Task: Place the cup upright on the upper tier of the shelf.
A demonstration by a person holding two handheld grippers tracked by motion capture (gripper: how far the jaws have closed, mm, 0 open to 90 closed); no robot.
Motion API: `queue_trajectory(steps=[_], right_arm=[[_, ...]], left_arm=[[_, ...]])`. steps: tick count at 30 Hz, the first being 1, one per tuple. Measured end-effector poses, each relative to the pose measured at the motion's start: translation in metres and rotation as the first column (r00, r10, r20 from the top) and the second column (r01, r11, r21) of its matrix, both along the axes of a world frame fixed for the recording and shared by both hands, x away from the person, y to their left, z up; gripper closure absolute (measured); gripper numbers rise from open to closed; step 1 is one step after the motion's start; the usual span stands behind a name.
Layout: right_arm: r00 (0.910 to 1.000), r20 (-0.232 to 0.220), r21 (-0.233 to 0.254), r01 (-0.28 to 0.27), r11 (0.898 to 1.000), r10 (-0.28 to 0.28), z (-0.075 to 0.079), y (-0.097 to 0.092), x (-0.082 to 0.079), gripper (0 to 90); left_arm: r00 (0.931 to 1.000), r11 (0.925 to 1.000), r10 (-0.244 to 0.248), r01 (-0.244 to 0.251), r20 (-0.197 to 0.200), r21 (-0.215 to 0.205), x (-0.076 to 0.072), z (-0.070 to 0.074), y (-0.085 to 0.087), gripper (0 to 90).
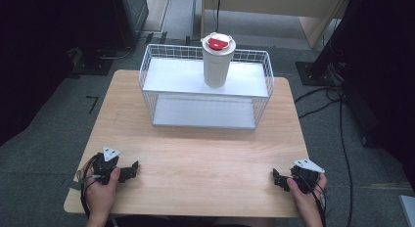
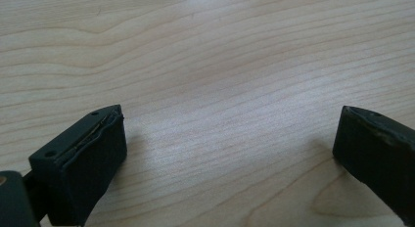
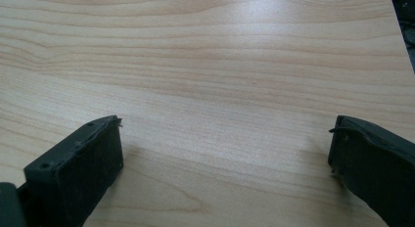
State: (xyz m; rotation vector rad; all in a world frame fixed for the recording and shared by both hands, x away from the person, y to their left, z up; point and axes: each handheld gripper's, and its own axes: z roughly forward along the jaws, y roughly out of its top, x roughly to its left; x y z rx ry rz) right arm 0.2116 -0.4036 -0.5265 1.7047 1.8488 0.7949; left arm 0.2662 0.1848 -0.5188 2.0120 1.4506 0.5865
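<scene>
White cup (image 1: 218,60) on wire shelf (image 1: 205,85), far from L claw (image 1: 128,171) & R claw (image 1: 279,179); both wide open, empty, on wood desk (image 1: 195,163).

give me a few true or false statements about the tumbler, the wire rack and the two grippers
1. The white tumbler stands upright on the top shelf of the wire rack. True.
2. The tumbler's lid has a red part. True.
3. The left gripper is shut on the tumbler. False: its jaws stand wide apart over bare wooden table, far from the tumbler.
4. The right gripper is open near the table's front right corner. True.
5. The tumbler lies on its side on the rack's lower shelf. False: it is upright on the top shelf, and nothing can be seen on the lower one.
</scene>
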Motion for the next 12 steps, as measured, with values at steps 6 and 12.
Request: queue_trajectory(steps=[6, 12], right_arm=[[1.0, -0.001, 0.0, 0.0, 1.0, 0.0, 0.0, -0.0001, 0.0, 0.0], [1.0, 0.0, 0.0, -0.001, 1.0, 0.001, 0.0, -0.0001, 0.0001, 0.0]], left_arm=[[1.0, 0.9999, 0.008, -0.008, 0.001, -0.006, 0.0001, -0.0002, -0.0001, 0.0], [1.0, 1.0, 0.005, -0.005, -0.001, -0.001, 0.0001, 0.0, 0.0, 0.0]])
